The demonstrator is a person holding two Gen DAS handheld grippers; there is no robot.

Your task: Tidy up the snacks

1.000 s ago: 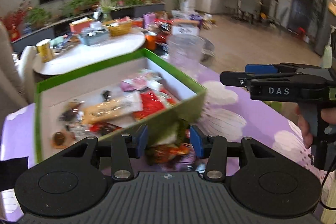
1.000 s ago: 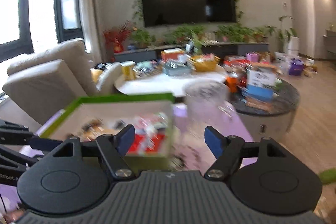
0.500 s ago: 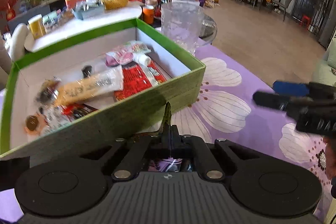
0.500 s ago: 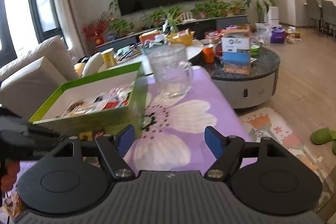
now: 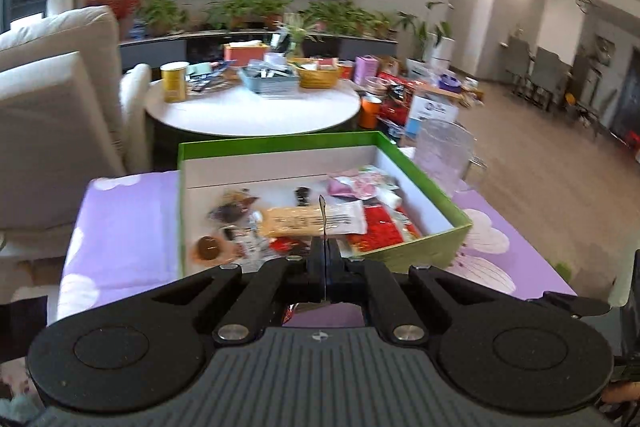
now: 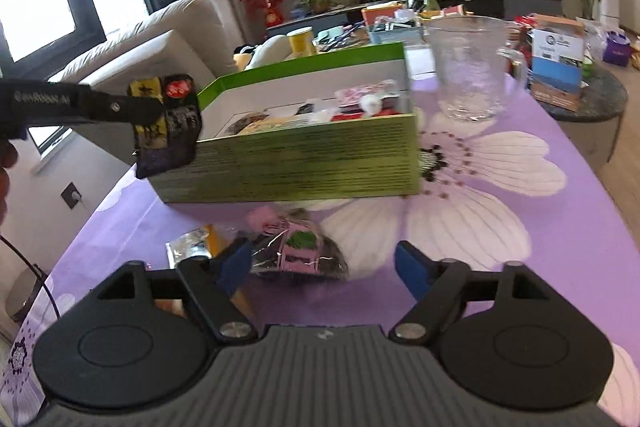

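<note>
A green box with a white inside holds several snack packets on the purple flowered tablecloth. My left gripper is shut on a thin snack packet, seen edge-on, held above the box's near wall. The right wrist view shows this dark packet with yellow and red print in the left gripper at the box's left corner. My right gripper is open and empty, low over loose snacks on the cloth: a pink and green packet and a silver one.
A clear glass jug stands behind the box on the right. A white sofa is at the left. A round white table with baskets and a cluttered dark table lie beyond.
My left gripper closed on a packet from the cloth and lifted it up over the box. My right gripper swung back toward the box and down over the loose snacks, staying open.
</note>
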